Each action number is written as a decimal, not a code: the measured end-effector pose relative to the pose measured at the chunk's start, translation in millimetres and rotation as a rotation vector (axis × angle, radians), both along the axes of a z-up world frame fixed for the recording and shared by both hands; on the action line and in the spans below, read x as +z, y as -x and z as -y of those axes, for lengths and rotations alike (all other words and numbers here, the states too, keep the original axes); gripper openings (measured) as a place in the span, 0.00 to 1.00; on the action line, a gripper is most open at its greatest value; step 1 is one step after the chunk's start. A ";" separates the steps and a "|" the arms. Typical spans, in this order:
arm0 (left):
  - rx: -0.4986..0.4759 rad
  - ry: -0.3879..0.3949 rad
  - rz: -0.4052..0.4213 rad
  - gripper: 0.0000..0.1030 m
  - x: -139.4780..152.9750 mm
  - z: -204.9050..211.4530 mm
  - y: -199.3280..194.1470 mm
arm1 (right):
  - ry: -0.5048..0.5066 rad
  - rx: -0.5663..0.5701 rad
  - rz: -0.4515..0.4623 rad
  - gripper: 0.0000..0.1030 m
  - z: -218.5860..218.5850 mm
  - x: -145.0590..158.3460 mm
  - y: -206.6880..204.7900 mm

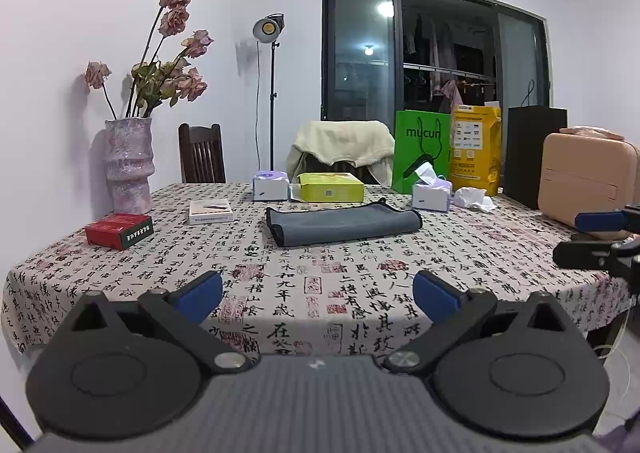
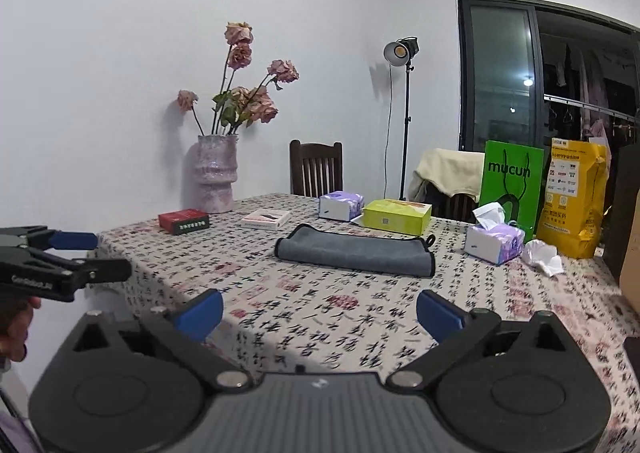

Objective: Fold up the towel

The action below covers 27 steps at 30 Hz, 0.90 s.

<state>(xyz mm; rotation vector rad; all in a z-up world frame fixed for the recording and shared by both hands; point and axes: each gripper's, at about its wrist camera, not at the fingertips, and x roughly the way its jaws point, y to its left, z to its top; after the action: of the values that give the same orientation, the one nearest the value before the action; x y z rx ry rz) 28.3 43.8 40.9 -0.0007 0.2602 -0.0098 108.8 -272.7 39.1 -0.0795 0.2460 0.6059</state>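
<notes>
A grey towel (image 1: 342, 225) lies folded into a flat rectangle on the patterned tablecloth, toward the far side of the table; it also shows in the right wrist view (image 2: 356, 251). My left gripper (image 1: 318, 295) is open and empty, held above the near edge of the table, well short of the towel. My right gripper (image 2: 320, 311) is open and empty, also near the table's front edge. The right gripper appears at the right edge of the left wrist view (image 1: 592, 237), and the left gripper at the left edge of the right wrist view (image 2: 80, 257).
On the table (image 1: 280, 273): a vase of dried roses (image 1: 128, 165), a red box (image 1: 119, 231), a white box (image 1: 211, 211), tissue boxes (image 1: 270, 186) (image 1: 431, 195), a yellow-green box (image 1: 331, 187), green bag (image 1: 422, 151), yellow bag (image 1: 475, 151), beige case (image 1: 588, 185). Chairs stand behind.
</notes>
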 end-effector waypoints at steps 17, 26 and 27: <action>-0.064 0.017 -0.030 1.00 -15.2 24.9 30.3 | 0.001 0.021 -0.013 1.00 -9.5 -20.1 45.3; -0.071 0.012 -0.019 1.00 -16.4 31.5 37.6 | -0.021 -0.012 0.003 1.00 -3.1 -19.6 57.4; -0.070 0.013 -0.018 1.00 -16.5 31.5 37.7 | -0.021 -0.012 0.002 1.00 -2.8 -19.7 57.3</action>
<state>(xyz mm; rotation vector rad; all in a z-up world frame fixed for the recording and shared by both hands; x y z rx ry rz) -9.4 12.3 24.4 -0.0047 0.2783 -0.0813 51.5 -269.9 19.3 -0.0587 0.2383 0.5963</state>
